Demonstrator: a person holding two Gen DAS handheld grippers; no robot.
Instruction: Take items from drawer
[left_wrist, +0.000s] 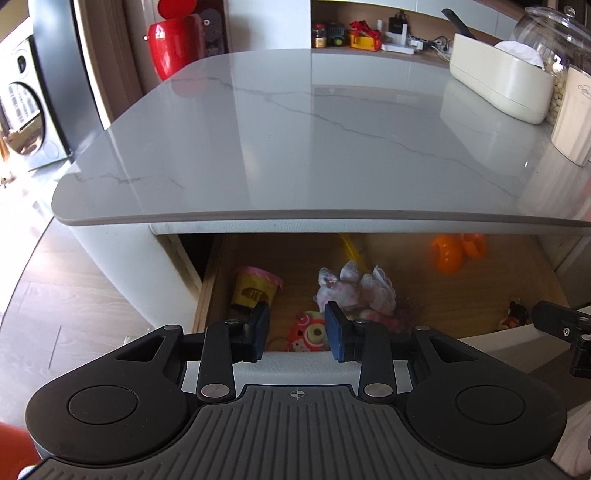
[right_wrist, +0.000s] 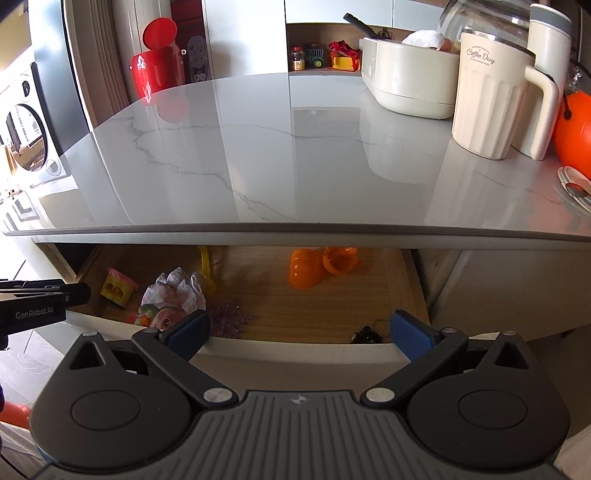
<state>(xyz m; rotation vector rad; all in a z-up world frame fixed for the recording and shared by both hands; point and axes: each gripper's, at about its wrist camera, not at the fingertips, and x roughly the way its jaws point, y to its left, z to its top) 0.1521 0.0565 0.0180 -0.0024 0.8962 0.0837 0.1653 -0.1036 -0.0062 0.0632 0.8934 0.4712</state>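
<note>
Both the left tongs and right tongs are open and empty above the drawer, where the soft, light cloth bundle looks easy to pinch at its frilly top.

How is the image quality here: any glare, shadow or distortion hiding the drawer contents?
Left wrist: glare on the tabletop, blown-out window light at left, the drawer shaded beneath but its toys readable. Right wrist: same sheen, strong fisheye bowing of the table edge, the back of the drawer dim, the orange toy slightly soft.

Mug: "Coffee Day"; tool: seemingly "GenRobot.AI".
</note>
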